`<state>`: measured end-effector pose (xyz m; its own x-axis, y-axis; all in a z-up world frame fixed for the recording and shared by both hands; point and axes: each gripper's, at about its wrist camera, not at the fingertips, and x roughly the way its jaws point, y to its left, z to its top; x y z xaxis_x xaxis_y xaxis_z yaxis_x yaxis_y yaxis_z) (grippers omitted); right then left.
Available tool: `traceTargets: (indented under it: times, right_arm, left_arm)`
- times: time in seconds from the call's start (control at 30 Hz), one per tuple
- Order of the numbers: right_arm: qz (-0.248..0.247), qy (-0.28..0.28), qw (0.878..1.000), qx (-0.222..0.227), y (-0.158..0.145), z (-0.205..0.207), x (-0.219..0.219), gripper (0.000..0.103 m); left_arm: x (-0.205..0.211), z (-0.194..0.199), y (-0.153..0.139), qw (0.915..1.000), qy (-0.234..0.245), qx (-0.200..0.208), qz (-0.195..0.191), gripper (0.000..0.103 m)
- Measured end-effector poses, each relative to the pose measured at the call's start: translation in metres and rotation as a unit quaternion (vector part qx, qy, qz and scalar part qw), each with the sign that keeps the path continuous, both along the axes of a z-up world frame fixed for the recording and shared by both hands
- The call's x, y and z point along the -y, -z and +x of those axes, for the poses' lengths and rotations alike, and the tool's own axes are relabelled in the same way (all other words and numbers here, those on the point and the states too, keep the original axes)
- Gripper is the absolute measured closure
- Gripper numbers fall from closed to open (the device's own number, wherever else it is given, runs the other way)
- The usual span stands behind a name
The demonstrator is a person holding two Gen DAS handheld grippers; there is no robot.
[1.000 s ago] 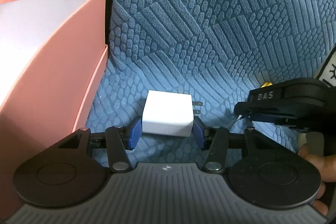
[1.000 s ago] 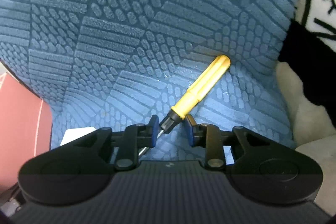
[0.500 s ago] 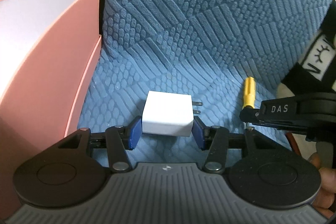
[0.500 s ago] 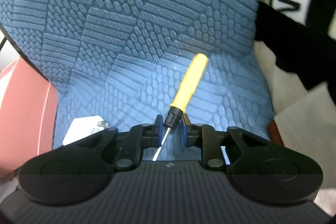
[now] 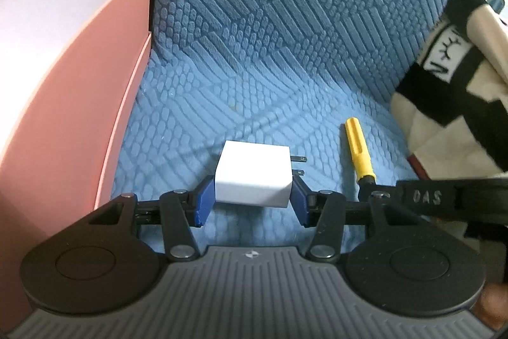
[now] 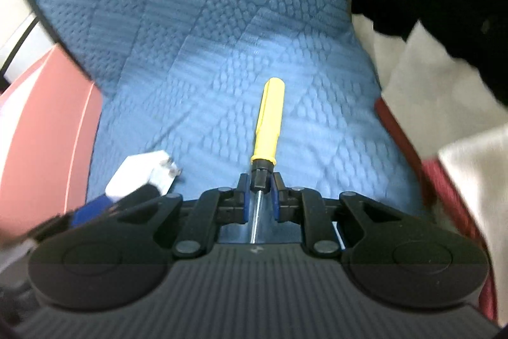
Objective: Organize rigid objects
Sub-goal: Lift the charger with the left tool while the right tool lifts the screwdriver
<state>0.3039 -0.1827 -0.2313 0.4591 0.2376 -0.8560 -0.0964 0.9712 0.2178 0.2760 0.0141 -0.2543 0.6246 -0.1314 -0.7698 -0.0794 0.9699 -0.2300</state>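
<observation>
Grippers are both loaded: the left gripper (image 5: 252, 202) is clamping the white charger (image 5: 254, 180), the right gripper (image 6: 257, 199) is pinching the yellow screwdriver (image 6: 268, 123) at its black collar. Carrying them level over the blue cushion (image 5: 285, 53) toward the pink box (image 5: 79, 84) (probably the destination) seems wise, avoiding collisions.

The right gripper (image 6: 259, 191) pinched the black collar of a yellow-handled screwdriver (image 6: 268, 126), whose handle pointed straight ahead over the blue textured cushion (image 6: 222, 37), while a white plug adapter (image 6: 143, 172) sat just off its left finger.
</observation>
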Motion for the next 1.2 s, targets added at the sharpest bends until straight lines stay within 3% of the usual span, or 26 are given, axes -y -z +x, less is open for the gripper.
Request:
traceTargets:
  times: [0.37, 0.47, 0.83, 1.2]
  right_arm:
    - [-0.018, -0.018, 0.999, 0.039, -0.018, -0.064, -0.001, 0.086]
    - [-0.007, -0.020, 0.999, 0.040, -0.022, -0.081, 0.001, 0.086]
    - [-0.041, -0.036, 0.998, 0.030, -0.011, -0.136, 0.007, 0.086]
    - [-0.031, -0.032, 0.998, 0.039, -0.002, -0.148, 0.013, 0.084]
  left_arm:
    - [0.001, -0.043, -0.001, 0.9997, 0.020, -0.009, 0.003, 0.047]
    - [0.000, -0.054, -0.001, 0.9996, 0.026, -0.012, 0.001, 0.047]
    - [0.004, -0.101, -0.013, 0.9985, 0.046, -0.030, 0.003, 0.047]
    - [0.003, -0.114, -0.010, 0.9975, 0.043, -0.053, -0.018, 0.044]
